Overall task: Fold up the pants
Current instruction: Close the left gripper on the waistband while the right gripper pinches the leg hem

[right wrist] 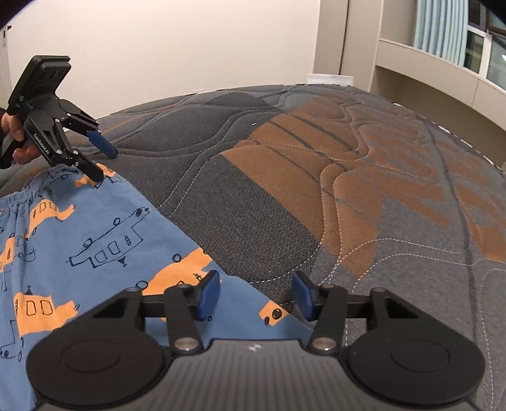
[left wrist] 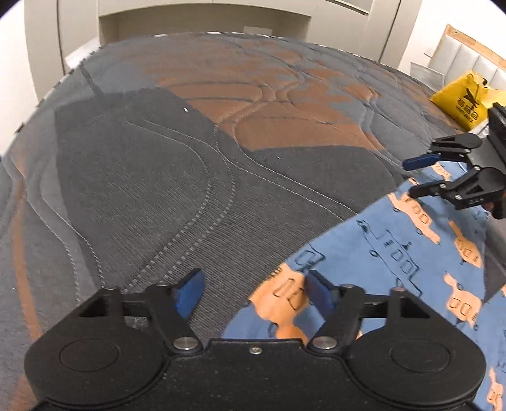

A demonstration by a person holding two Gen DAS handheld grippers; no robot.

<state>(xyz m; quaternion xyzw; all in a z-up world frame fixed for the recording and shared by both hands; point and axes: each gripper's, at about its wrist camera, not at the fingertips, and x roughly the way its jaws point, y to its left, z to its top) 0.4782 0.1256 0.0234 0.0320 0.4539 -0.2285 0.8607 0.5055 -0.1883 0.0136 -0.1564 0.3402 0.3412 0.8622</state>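
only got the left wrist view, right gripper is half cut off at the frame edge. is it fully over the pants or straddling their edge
Observer: Straddling. In the right wrist view the right gripper is open, with one pad over the pants and the other over the bare mattress.
Operator: which end of the pants is my left gripper at
Observer: The waistband end. Its gathered elastic shows here, and the left gripper hangs open at that corner.
Operator: whats past the bed on the right
Observer: A window with a pale blue curtain above a ledge.
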